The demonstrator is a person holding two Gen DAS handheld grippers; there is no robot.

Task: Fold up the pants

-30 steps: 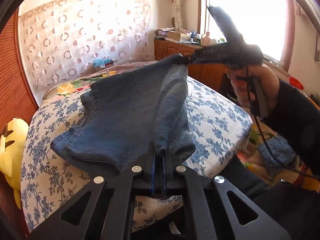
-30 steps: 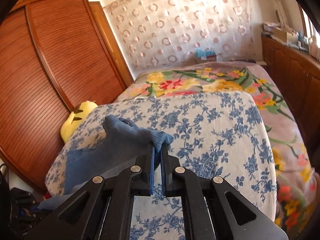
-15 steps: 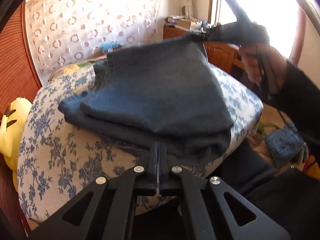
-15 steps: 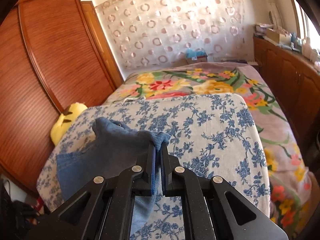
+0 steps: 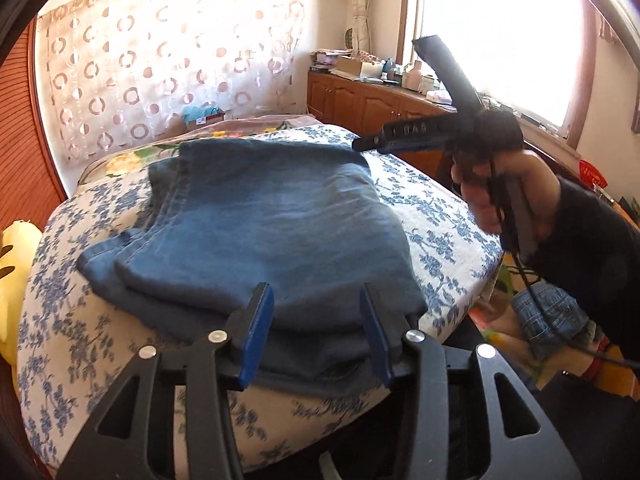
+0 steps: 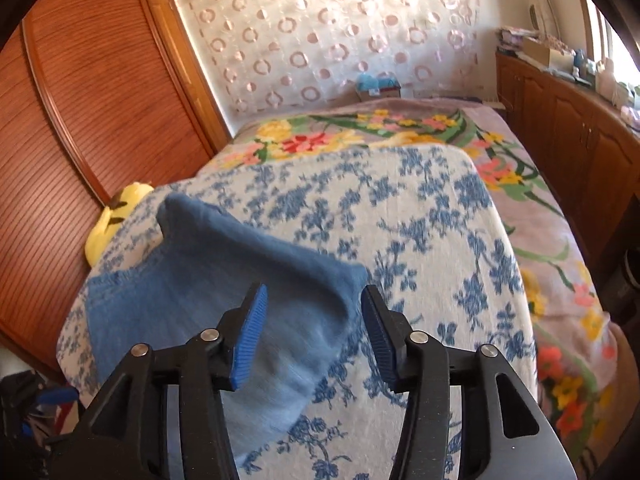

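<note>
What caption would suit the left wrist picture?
Folded jeans lie on the floral bedspread, both grippers open: left gripper near, right gripper beyond.

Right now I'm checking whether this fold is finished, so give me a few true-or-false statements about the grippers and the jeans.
1. The left gripper is open. True.
2. The right gripper is clamped on the jeans. False: its jaws stand apart, with the denim lying loose between and below them.
3. The jeans lie folded on the blue-flowered cover. True: layered edges show on their left side.
4. The jeans hang off the floor side of the bed in a heap. False: they rest flat on top of the cover.
5. A yellow plush toy sits between the bed and the wooden wardrobe. True.
</note>
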